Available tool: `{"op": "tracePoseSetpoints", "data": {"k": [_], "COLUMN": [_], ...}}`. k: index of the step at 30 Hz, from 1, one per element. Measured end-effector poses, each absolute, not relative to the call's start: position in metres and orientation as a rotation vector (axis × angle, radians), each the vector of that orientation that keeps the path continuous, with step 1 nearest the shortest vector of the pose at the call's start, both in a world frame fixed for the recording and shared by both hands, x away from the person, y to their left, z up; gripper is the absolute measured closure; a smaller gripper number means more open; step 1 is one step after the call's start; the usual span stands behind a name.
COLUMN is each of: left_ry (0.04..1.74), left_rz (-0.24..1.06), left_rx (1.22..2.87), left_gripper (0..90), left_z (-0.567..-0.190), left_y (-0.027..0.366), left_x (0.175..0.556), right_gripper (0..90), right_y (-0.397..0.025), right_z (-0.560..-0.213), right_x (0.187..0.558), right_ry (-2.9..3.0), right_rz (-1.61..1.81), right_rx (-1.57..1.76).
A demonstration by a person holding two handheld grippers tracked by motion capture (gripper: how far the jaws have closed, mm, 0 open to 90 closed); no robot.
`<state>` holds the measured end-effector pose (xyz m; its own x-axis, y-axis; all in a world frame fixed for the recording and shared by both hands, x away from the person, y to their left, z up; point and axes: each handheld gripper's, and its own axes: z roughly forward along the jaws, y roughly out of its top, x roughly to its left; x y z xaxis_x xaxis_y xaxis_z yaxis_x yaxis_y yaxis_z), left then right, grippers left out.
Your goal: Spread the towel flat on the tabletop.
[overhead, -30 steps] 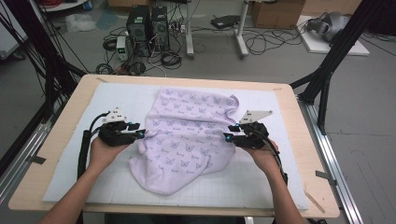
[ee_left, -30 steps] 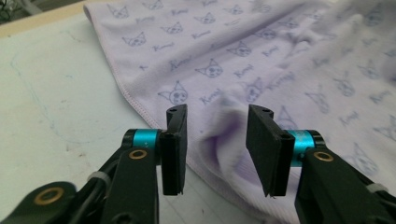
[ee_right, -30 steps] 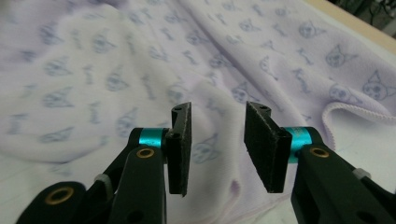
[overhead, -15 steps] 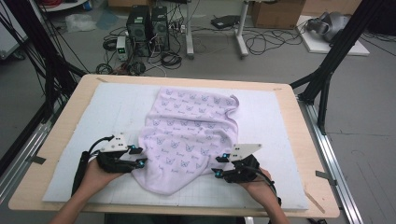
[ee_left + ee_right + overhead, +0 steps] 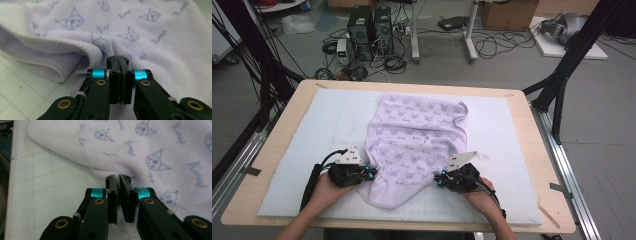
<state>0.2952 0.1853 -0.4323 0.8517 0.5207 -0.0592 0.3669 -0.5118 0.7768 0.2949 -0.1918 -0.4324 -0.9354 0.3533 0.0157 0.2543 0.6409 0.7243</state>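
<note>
While each hand-held gripper, left (image 5: 371, 173) and right (image 5: 438, 180), pinches the lilac towel (image 5: 412, 145) near the tabletop's front edge, folding seems underway; next, lift together.

Lab / robotics data-collection workspace, not a home. Evidence: bare grey concrete floor (image 5: 607, 150); two desktop PC towers (image 5: 371, 22) parked on it with loose cables (image 5: 492, 47) sprawled around; black metal rig struts (image 5: 569, 60) braced around the plywood table (image 5: 282, 130), aluminium rail (image 5: 569, 175) along its edge; white gridded mat (image 5: 327, 125) on top; cardboard box (image 5: 507, 12) and desk legs (image 5: 469, 35) at the back; headset-like device (image 5: 562, 25) on a white board on the floor
</note>
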Motion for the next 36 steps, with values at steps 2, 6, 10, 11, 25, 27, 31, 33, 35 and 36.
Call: {"op": "tracePoseSetpoints", "data": {"k": [2, 6, 10, 11, 25, 27, 31, 33, 35, 36], "left_ry": [0.648, 0.632, 0.614, 0.611, 0.843, 0.856, 0.839, 0.837, 0.822, 0.813], "left_rz": [0.232, 0.239, 0.268, 0.28, 0.333, 0.324, 0.308, 0.304, 0.288, 0.296], "left_rx": [2.123, 2.052, 2.008, 2.003, 2.068, 2.077, 2.069, 2.055, 2.054, 2.057], "left_gripper": [88.1, 88.3, 88.3, 88.3, 88.3, 88.2, 84.2, 77.6, 72.8, 71.0], "left_z": [-0.423, -0.4, -0.383, -0.38, -0.423, -0.428, -0.426, -0.42, -0.414, -0.41], "left_y": [0.188, 0.192, 0.194, 0.194, 0.178, 0.177, 0.18, 0.184, 0.189, 0.191], "left_x": [0.291, 0.281, 0.273, 0.273, 0.337, 0.342, 0.341, 0.339, 0.336, 0.334], "right_gripper": [85.7, 85.8, 85.9, 85.9, 84.9, 84.7, 77.5, 64.5, 59.6, 58.3], "right_y": [-0.196, -0.208, -0.224, -0.228, -0.219, -0.218, -0.221, -0.224, -0.227, -0.228], "right_z": [-0.424, -0.401, -0.377, -0.371, -0.398, -0.409, -0.413, -0.407, -0.4, -0.395], "right_x": [0.291, 0.281, 0.269, 0.267, 0.353, 0.364, 0.367, 0.362, 0.355, 0.351], "right_ry": [2.711, 2.689, 2.653, 2.642, 2.694, 2.707, 2.698, 2.675, 2.633, 2.622], "right_rz": [1.196, 1.247, 1.264, 1.264, 1.07, 1.057, 1.093, 1.106, 1.152, 1.18], "right_rx": [0.477, 0.435, 0.42, 0.421, 0.71, 0.763, 0.782, 0.763, 0.752, 0.729]}}
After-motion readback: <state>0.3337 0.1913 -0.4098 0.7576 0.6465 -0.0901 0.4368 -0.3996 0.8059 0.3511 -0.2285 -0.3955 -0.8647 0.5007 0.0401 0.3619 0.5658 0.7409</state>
